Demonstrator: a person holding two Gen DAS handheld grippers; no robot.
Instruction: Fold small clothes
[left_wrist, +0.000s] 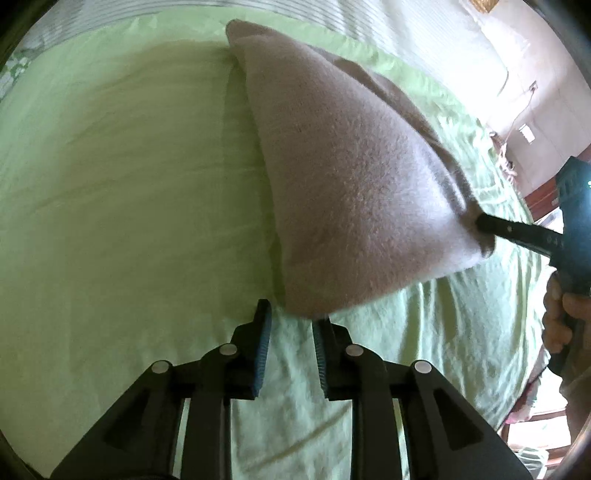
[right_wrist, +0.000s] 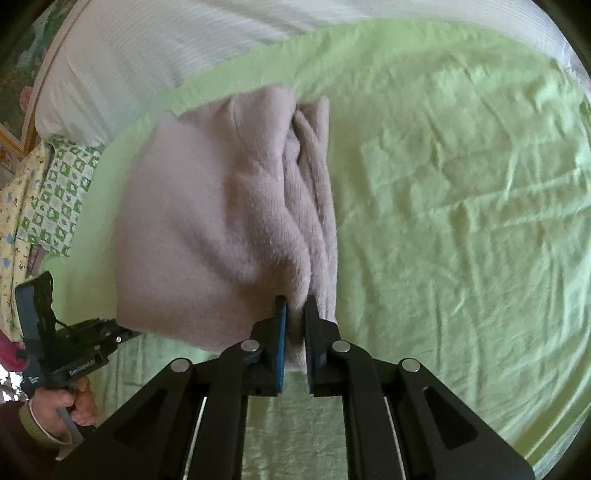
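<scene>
step: mid-fold | right tongs (right_wrist: 294, 314) pinch cloth (right_wrist: 207, 229) corner | left tongs (left_wrist: 290, 319) agape, empty | next: lay corner across on bed (right_wrist: 461, 203)

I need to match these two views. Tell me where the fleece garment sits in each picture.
Left wrist: the fleece garment fills the upper centre-right, one corner pinched by the right gripper.
Right wrist: left of centre, clamped in the near jaws.
Shared landmark: green sheet.

Both wrist views close, facing down; share cloth (left_wrist: 354, 184) on sheet (right_wrist: 461, 221).
</scene>
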